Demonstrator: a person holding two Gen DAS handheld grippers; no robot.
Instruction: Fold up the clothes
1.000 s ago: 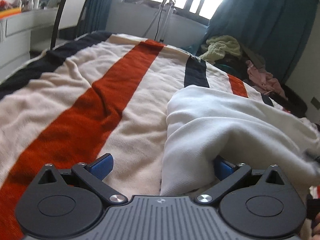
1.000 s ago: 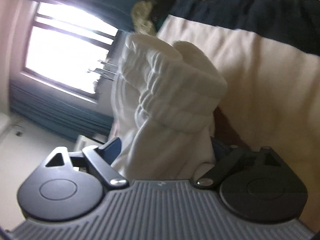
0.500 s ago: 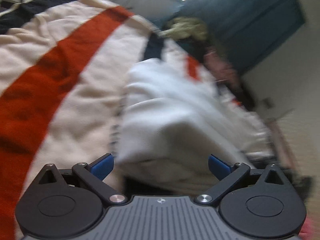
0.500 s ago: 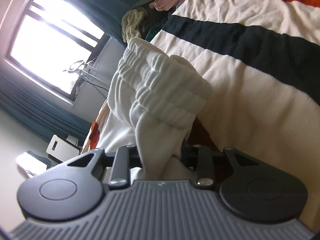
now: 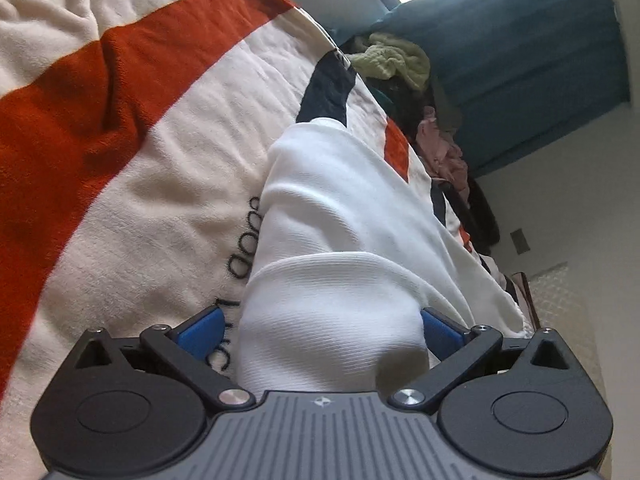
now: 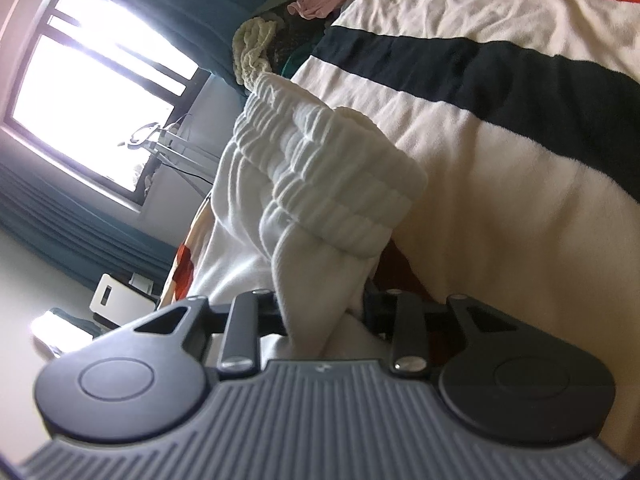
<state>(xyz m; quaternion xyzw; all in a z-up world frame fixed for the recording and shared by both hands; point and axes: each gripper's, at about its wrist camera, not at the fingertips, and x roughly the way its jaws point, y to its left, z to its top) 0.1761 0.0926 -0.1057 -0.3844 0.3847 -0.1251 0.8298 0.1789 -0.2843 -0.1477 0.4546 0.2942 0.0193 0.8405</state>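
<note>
Both tongs work on the white garment [image 5: 340,240] lying on the striped blanket [image 5: 120,80]. My right gripper [image 6: 324,312] pinches its bunched cloth; my left gripper [image 5: 320,328] stands released around a fold. I fear the unclamped side slips when lifted.

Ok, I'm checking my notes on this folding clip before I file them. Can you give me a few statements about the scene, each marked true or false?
1. The right gripper is shut on the white garment. True.
2. The left gripper is shut tight. False: its blue fingers stand apart, with white cloth between them.
3. The striped blanket lies under the garment. True.
4. The curtains are red. False: they are teal.
5. A heap of clothes lies past the blanket's far edge. True.
</note>
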